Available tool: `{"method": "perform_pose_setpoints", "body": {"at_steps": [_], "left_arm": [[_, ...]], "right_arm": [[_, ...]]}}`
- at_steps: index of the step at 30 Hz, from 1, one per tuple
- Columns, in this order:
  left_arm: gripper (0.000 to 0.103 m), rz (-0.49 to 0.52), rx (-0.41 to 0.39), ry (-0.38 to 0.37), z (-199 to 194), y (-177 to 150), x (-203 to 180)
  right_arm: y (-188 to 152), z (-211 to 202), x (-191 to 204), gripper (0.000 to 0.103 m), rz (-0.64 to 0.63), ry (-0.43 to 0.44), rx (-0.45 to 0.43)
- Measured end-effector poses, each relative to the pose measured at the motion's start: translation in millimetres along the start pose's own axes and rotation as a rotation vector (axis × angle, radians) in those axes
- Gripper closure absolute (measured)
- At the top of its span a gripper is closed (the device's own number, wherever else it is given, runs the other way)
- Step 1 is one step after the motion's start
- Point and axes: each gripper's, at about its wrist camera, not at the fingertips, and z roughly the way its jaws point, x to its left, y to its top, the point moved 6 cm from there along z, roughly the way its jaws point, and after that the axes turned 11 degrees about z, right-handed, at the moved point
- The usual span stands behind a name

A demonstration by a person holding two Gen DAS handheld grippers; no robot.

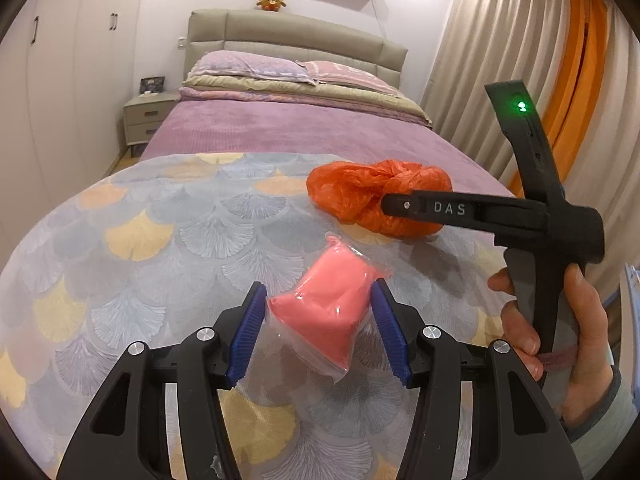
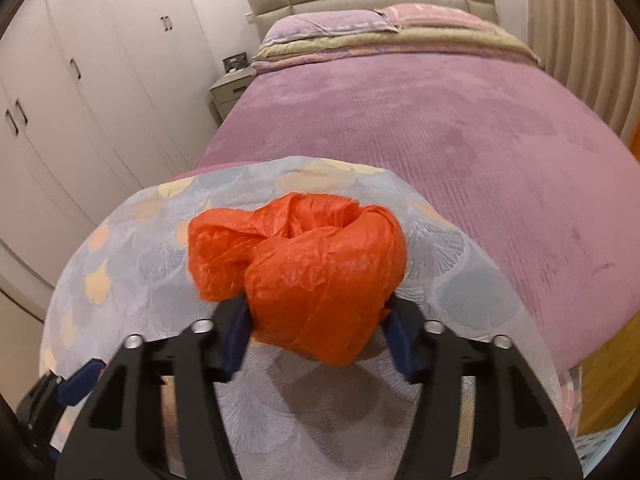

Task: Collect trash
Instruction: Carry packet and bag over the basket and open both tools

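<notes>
Nearest the left wrist camera, the left tool [image 1: 318,320] holds a pink packet in clear wrap [image 1: 326,312] between its blue pads [image 1: 249,330], which press on both sides of it. The packet sits just above a patterned cloth [image 1: 140,240] spread over the near end of a bed [image 1: 280,128] with a purple cover.

Farther off and to the right lies a crumpled orange plastic bag [image 1: 360,194]. The right tool [image 2: 316,330], gripped by a person's hand [image 1: 560,328], is closed around that bag [image 2: 304,268]; the bag bulges out between the pads and hides most of them.

The step in hand looks like the pick-up: both pieces of trash appear gripped, neither clearly lifted away. The next move probably calls for raising both tools together, keeping the squeeze firm on the slippery, loose plastic, and carrying them to a bin, which is not in view.
</notes>
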Motion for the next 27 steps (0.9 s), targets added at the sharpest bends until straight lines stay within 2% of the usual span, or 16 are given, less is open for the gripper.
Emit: {"method": "perform_pose_setpoints", "body": {"at_steps": [3,7,13,18,24,27], "left_arm": [[0.050,-0.007,-0.001,-0.001,0.3,0.8,2.1],[0.050,-0.010,-0.002,-0.003,0.3,1.7,3.2],[0.050,-0.028,-0.015,-0.057,-14.0,6.5,-10.3],[0.050,0.009,-0.061,-0.122,-38.1,21.2,-47.6],[0.050,0.093,-0.089,-0.206,-56.4,32.5,-112.4],[0.050,0.131,-0.093,-0.239,-61.7,32.5,-143.4]], "right_arm": [[-2.9,-1.8,-0.4,0.066,-0.007,0.004,-0.017],[-9.3,-12.8,-4.3,0.066,0.052,0.025,-0.028],[-22.9,-60.6,-28.1,0.066,0.120,0.017,-0.069],[-36.2,-116.0,-56.4,0.066,0.162,-0.019,-0.135],[-63.7,-192.9,-104.7,0.066,0.264,-0.072,-0.210],[-87.0,-231.4,-143.6,0.066,0.344,-0.144,-0.233]]}}
